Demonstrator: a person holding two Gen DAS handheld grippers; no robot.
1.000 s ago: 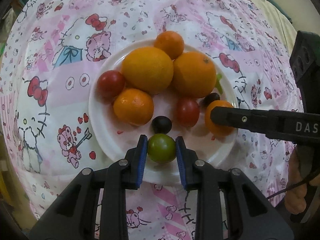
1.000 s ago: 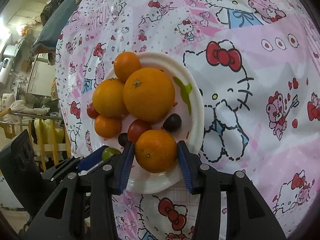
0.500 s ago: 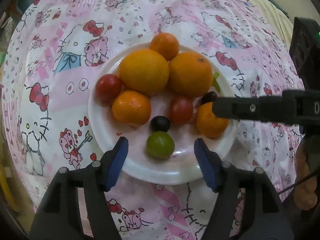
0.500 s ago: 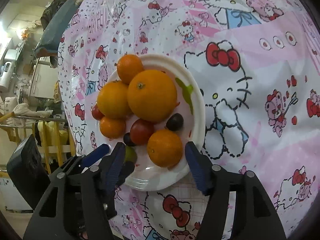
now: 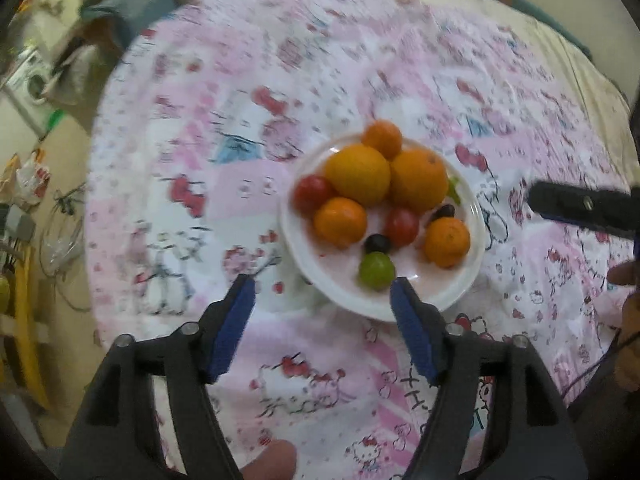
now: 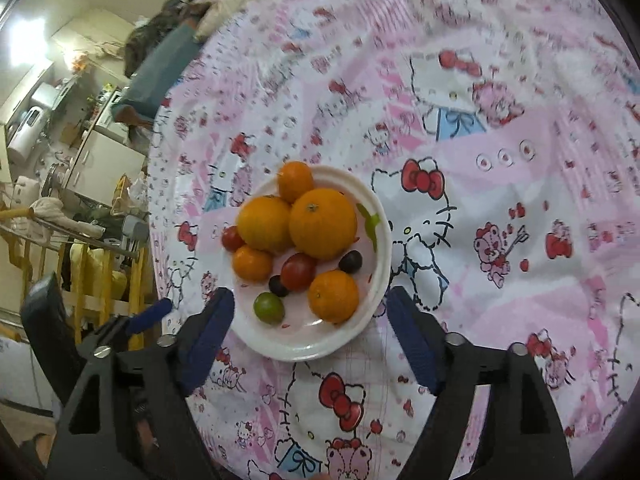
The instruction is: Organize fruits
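A white plate (image 5: 452,300) (image 6: 376,280) on the pink cartoon cloth holds several oranges, red tomatoes, dark grapes and a green fruit (image 5: 376,271) (image 6: 269,308). A small orange (image 5: 447,242) (image 6: 333,296) lies at the plate's near right. My left gripper (image 5: 322,298) is open and empty, back from the plate's near rim. My right gripper (image 6: 310,312) is open and empty, its fingers either side of the plate's near rim. The right gripper's finger (image 5: 580,210) shows at the right of the left wrist view.
The pink patterned cloth (image 6: 500,240) covers the whole table. Household clutter and a yellow rack (image 6: 80,272) stand beyond the table's left edge. A person's hand (image 5: 628,300) is at the right edge of the left wrist view.
Both grippers opened, letting go of the green fruit and the small orange on the plate, then drew back and up from the plate.
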